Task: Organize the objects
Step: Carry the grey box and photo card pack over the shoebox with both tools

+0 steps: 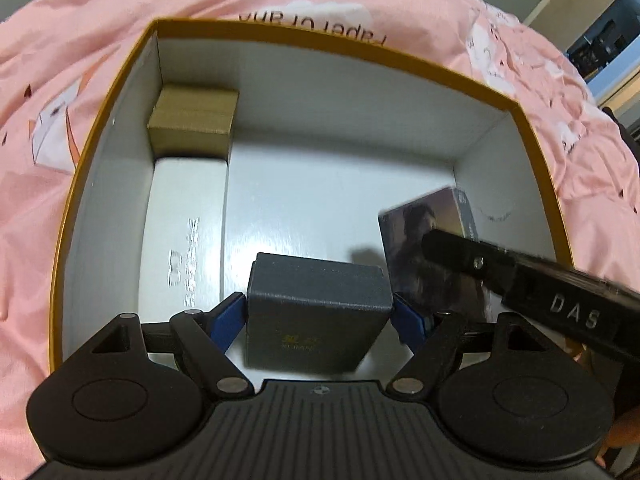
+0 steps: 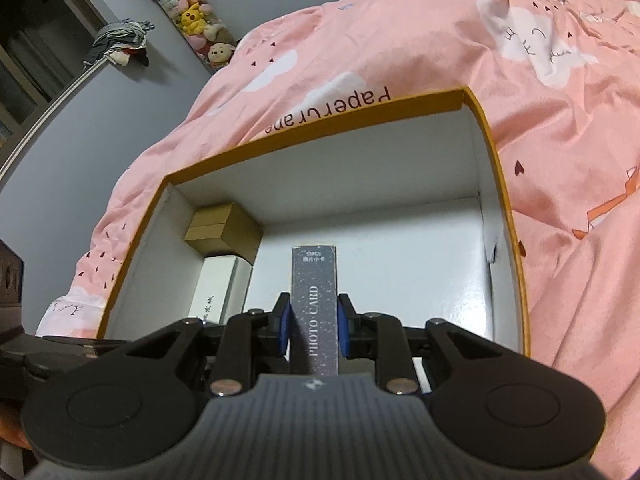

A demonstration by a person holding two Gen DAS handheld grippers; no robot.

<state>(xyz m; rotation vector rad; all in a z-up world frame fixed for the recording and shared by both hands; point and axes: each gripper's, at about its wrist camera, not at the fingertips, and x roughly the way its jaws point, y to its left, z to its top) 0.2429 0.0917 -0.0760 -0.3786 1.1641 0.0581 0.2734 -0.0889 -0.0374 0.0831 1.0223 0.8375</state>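
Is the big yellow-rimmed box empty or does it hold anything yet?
Not empty: a tan box and a white box lie along one wall of the yellow-rimmed box.

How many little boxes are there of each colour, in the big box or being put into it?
Brown: 1, the cardboard box in the far corner.
White: 1, the long white box next to it.
Dark grey: 1, the grey box in the left hand-held gripper.
Dark printed: 1, the photo card box in the right hand-held gripper.
Total: 4

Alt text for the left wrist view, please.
The left gripper holds a dark grey box over an open orange-rimmed carton on pink bedding. Inside, a tan box and a white box line one wall; the right gripper holds a photo-card box.
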